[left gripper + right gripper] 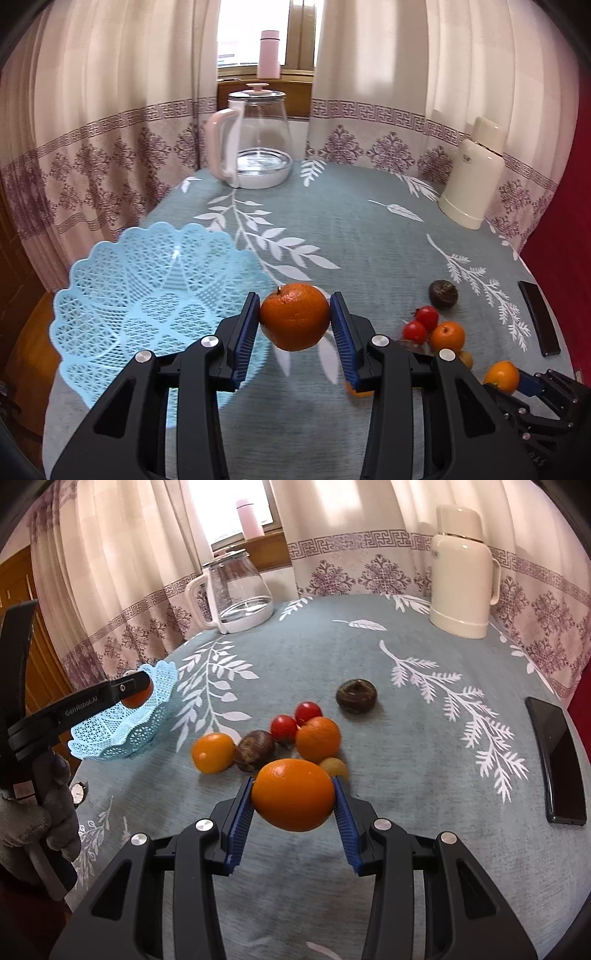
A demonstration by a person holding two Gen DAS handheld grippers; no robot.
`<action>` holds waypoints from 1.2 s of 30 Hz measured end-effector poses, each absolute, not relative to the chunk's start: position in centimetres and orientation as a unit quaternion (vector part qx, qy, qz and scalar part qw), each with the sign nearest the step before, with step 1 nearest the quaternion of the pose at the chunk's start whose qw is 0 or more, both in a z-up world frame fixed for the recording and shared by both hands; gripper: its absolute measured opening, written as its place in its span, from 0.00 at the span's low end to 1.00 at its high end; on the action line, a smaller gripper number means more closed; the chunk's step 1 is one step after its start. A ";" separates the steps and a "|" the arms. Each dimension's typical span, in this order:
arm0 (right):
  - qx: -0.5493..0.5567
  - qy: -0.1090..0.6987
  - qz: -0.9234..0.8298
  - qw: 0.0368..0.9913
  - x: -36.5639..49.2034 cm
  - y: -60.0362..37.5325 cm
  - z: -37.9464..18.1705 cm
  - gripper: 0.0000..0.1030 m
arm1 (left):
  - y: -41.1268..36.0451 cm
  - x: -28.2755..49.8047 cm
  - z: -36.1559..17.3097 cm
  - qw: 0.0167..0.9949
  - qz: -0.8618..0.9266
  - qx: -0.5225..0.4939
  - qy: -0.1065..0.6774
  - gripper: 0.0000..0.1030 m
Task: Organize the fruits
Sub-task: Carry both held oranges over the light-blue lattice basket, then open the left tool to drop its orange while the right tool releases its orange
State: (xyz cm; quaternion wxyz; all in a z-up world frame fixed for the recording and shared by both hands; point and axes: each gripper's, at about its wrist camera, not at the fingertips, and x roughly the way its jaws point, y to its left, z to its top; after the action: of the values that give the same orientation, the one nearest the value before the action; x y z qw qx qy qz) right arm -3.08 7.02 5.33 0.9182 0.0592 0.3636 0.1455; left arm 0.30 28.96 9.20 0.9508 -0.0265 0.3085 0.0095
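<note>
My left gripper [294, 320] is shut on a dark orange tangerine [294, 316], held above the table just right of the light blue lattice basket [147, 306]. My right gripper [293, 797] is shut on a brighter orange [293, 794], lifted a little over the near side of a fruit cluster. In that cluster lie two oranges [317, 738] [213, 752], two red tomatoes [283, 728], a dark brown fruit [255, 748] and a small yellowish fruit [334, 766]. Another dark round fruit [356, 696] sits apart behind them. The basket [122, 734] appears at left in the right wrist view, with the left gripper over it.
A glass kettle [255, 140] with a pink handle stands at the table's far side, a cream thermos [472, 173] at far right. A black phone [557, 760] lies near the right edge. Curtains hang behind. A gloved hand [33, 827] holds the left gripper's handle.
</note>
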 end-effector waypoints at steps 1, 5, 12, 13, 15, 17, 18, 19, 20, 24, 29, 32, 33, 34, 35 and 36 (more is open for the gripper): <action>0.059 0.362 0.148 0.918 -3.0 7.3 5.5 0.41 | 29.2 0.2 9.2 0.951 0.013 -0.025 0.308 0.39; 0.056 0.357 0.155 0.919 -2.9 8.4 6.0 0.41 | 30.7 -0.1 9.3 0.951 0.024 -0.028 0.306 0.39; 0.051 0.353 0.164 0.920 -2.6 10.4 6.8 0.41 | 33.0 -0.2 9.1 0.951 0.039 -0.038 0.305 0.39; 0.050 0.353 0.166 0.920 -2.5 10.8 6.9 0.41 | 33.3 -0.2 8.9 0.950 0.041 -0.039 0.306 0.39; 0.048 0.353 0.168 0.919 -2.4 11.4 7.0 0.41 | 34.1 -0.2 8.7 0.949 0.047 -0.043 0.308 0.39; 0.046 0.354 0.170 0.919 -2.3 11.9 7.0 0.41 | 34.9 -0.2 8.3 0.948 0.053 -0.049 0.310 0.39; 0.044 0.354 0.172 0.918 -2.2 12.3 7.1 0.41 | 35.2 -0.2 8.2 0.947 0.056 -0.051 0.311 0.39; 0.043 0.355 0.172 0.918 -2.1 12.5 7.0 0.41 | 35.6 -0.2 8.1 0.947 0.060 -0.053 0.312 0.39; 0.042 0.355 0.174 0.918 -2.1 12.8 7.0 0.41 | 36.0 -0.2 8.0 0.946 0.065 -0.052 0.312 0.39; 0.041 0.356 0.180 0.916 -1.8 14.0 7.1 0.41 | 37.0 -0.1 8.1 0.947 0.099 -0.038 0.304 0.39; 0.038 0.356 0.190 0.914 -1.6 15.5 7.2 0.42 | 38.5 0.3 7.6 0.943 0.113 -0.047 0.311 0.39; 0.035 0.356 0.195 0.913 -1.4 16.3 7.3 0.41 | 39.1 0.3 7.5 0.941 0.120 -0.050 0.312 0.39; 0.034 0.356 0.196 0.913 -1.3 16.5 7.3 0.41 | 39.4 0.4 7.5 0.940 0.122 -0.053 0.313 0.39; 0.033 0.356 0.198 0.913 -1.3 16.7 7.4 0.42 | 39.6 0.4 7.4 0.940 0.122 -0.055 0.313 0.39; 0.032 0.355 0.200 0.913 -1.2 17.0 7.5 0.41 | 39.7 0.4 7.4 0.940 0.123 -0.057 0.314 0.39; 0.031 0.354 0.202 0.913 -1.2 17.3 7.6 0.41 | 39.9 0.4 7.3 0.939 0.124 -0.058 0.314 0.39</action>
State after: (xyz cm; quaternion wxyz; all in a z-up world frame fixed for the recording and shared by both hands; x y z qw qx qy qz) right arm -1.15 17.27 7.56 0.9129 0.0306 0.3537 0.2015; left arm 0.44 39.88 7.31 0.9394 -0.0584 0.3143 0.1240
